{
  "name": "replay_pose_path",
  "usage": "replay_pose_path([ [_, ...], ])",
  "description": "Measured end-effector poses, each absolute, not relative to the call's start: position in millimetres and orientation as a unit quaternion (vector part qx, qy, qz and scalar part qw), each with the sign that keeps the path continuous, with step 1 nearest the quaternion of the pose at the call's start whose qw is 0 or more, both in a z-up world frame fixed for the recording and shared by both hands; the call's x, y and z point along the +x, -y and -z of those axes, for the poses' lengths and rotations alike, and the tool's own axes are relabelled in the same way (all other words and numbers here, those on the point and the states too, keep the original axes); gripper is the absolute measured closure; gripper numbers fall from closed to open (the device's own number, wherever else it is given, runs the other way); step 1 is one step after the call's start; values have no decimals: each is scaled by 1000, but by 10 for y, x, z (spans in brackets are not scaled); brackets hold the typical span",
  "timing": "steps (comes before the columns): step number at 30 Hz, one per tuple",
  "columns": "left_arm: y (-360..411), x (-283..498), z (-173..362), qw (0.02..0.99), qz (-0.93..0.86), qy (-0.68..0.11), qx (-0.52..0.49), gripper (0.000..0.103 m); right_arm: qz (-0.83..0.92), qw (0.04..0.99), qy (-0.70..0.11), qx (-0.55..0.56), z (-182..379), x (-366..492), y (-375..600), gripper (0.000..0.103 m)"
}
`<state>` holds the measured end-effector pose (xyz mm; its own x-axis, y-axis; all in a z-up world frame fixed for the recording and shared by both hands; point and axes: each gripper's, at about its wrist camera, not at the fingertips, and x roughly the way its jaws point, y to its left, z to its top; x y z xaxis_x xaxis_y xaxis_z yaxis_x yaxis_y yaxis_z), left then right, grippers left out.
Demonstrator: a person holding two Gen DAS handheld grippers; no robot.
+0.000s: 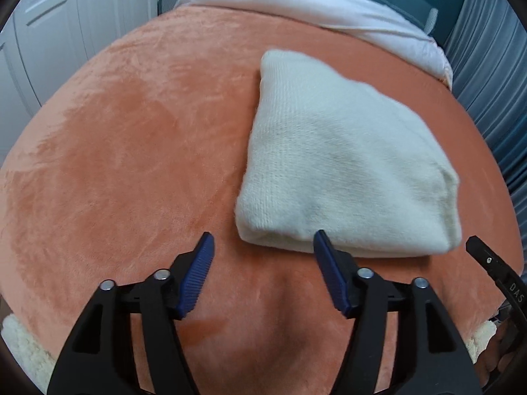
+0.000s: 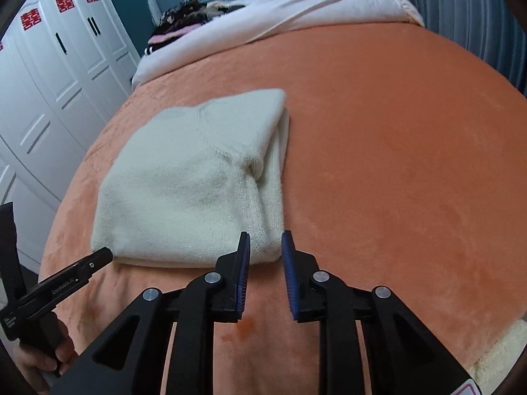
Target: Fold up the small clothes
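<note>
Folded cream knit sweater (image 1: pixel 342 161) on plush orange blanket (image 1: pixel 131 151); both grippers' ribbed blue fingers (image 1: pixel 197 273) apart, empty.

Left gripper (image 2: pixel 98 258) body reads "GenRobot.AI"; right gripper (image 1: pixel 474 243) shows "DAS"; wardrobe doors (image 2: pixel 66 49) carry red double-happiness signs (image 2: pixel 64 4).

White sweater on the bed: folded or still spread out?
Folded. The white sweater lies as a compact block on the orange blanket, stacked layers showing along its right edge; no sleeves stick out.

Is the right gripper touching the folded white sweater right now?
Cannot tell. In the right wrist view the right gripper stands open at the folded sweater's near corner, its left fingertip overlapping the knit edge, but no view shows contact or gap plainly.
</note>
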<state>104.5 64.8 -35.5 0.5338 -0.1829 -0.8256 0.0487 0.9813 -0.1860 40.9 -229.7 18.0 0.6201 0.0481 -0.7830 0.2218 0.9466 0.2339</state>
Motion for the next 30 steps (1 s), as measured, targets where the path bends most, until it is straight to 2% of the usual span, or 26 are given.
replay_pose_path([
  [2, -642, 872, 307, 886, 60, -454, -74, 24, 65, 895, -412, 158, -178, 199, 2283, 50],
  [4, -620, 710, 306, 896, 58, -436, -70, 14, 81, 904, -395, 144, -135, 28, 2245, 42],
  [5, -598, 632, 322, 900, 54, -428, -61, 14, 87, 906, -392, 132, -102, -38, 2212, 38],
  [9, -501, 417, 424, 905, 44, -423, -29, 10, 87, 917, -379, 90, 22, -224, 2108, 36],
  [13, -402, 299, 595, 918, 29, -395, -3, 8, 79, 937, -335, 54, 200, -304, 2048, 26],
  [19, -343, 362, 867, 922, 13, -388, 12, 6, 88, 910, -399, 73, 498, -76, 2119, 25],
  [25, -301, 393, 904, 921, 7, -390, 14, 5, 91, 906, -410, 54, 550, -28, 2047, 17],
  [30, -287, 384, 926, 920, 6, -392, 15, 5, 93, 906, -410, 52, 577, -25, 2016, 16],
])
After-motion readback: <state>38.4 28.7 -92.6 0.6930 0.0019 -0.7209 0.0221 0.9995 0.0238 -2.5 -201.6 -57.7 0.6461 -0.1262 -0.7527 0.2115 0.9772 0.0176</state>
